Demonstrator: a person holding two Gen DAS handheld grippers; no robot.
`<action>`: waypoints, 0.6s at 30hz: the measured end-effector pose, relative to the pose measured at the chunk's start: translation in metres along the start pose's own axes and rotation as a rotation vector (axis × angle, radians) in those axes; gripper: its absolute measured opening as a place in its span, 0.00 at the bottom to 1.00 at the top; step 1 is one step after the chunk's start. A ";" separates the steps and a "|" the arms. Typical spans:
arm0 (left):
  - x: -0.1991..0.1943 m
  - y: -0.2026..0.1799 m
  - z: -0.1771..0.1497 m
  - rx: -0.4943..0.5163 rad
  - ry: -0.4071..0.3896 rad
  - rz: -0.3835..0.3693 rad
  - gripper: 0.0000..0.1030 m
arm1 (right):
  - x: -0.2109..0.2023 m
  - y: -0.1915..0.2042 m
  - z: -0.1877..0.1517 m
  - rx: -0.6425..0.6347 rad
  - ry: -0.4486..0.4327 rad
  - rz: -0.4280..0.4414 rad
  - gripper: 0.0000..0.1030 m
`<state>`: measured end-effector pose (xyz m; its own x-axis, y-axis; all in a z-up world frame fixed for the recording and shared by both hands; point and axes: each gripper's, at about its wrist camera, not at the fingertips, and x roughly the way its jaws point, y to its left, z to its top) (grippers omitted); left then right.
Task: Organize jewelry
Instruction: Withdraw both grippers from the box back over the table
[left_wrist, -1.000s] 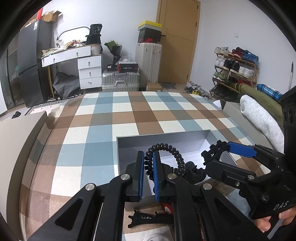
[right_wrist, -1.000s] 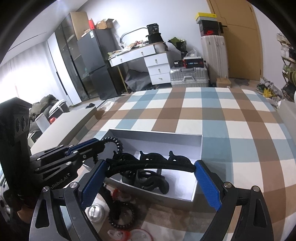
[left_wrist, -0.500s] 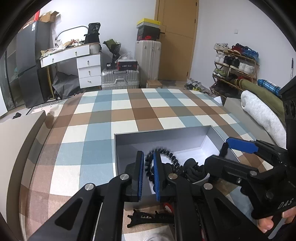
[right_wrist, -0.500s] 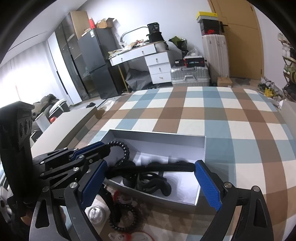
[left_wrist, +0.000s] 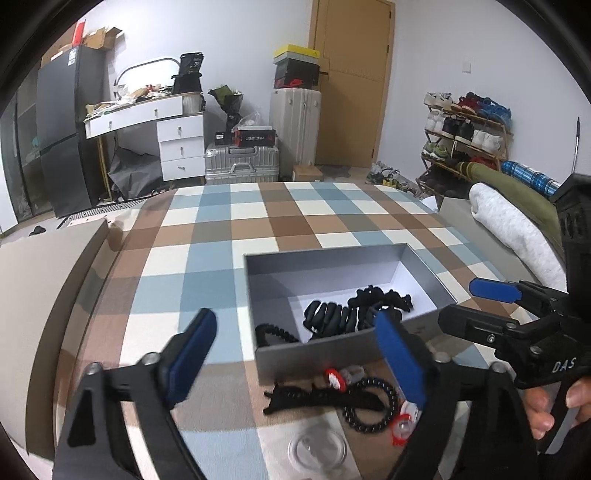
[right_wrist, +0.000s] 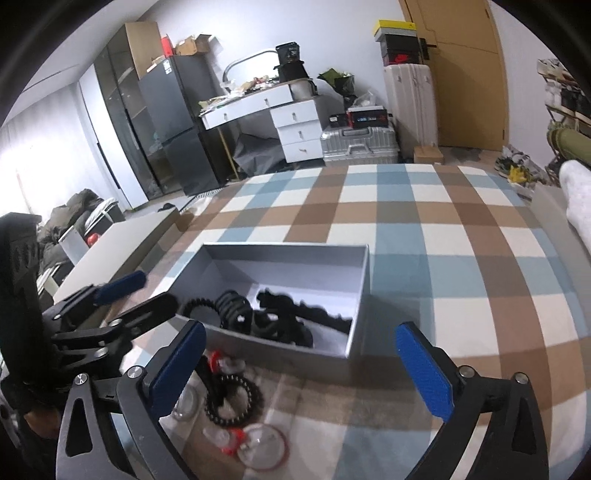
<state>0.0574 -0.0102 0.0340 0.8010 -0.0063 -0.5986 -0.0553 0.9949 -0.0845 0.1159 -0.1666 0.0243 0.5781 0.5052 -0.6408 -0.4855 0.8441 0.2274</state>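
From the left wrist camera, the left gripper (left_wrist: 295, 347) hangs over the near edge of a grey box (left_wrist: 424, 266) that sits on a checked blue, brown and white cloth (left_wrist: 221, 221). Its blue-padded jaws are opening, already wide apart, and nothing is between them. Inside the box lies a black coiled hair tie (left_wrist: 275, 334) in the near left corner, with a heap of black hair clips (left_wrist: 354, 312) next to it on the white floor of the box. In front of the box, on the cloth, are a long black clip (left_wrist: 306, 397), a black bead bracelet (left_wrist: 371, 404), small red-and-clear pieces (left_wrist: 402, 424) and a clear round lid (left_wrist: 317, 448). The right gripper (left_wrist: 476, 302) reaches in from the right, a hand (left_wrist: 554, 402) on its handle, its jaws spread and empty.

From the right wrist camera, the right gripper (right_wrist: 299, 365) is held in front of the same box (right_wrist: 364, 291). Its jaws are opening, very wide, with nothing between the pads. The box holds the coiled tie (right_wrist: 201, 308) and the black clips (right_wrist: 273, 314). Just before the box lie the bracelet (right_wrist: 234, 400) and the red-and-clear pieces (right_wrist: 255, 448). The left gripper (right_wrist: 147, 295) comes in from the left, jaws apart.
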 end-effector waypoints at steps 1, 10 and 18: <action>-0.001 0.001 -0.001 -0.002 0.000 0.000 0.85 | -0.001 0.000 -0.002 -0.005 0.012 -0.003 1.00; -0.012 0.002 -0.019 0.022 0.017 -0.008 0.99 | -0.003 0.006 -0.021 -0.055 0.084 -0.042 1.00; -0.015 0.006 -0.030 0.041 0.045 0.010 0.99 | -0.006 0.012 -0.040 -0.081 0.117 -0.023 1.00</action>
<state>0.0269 -0.0068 0.0182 0.7726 0.0001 -0.6349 -0.0380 0.9982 -0.0461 0.0807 -0.1670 0.0019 0.5114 0.4571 -0.7277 -0.5273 0.8356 0.1543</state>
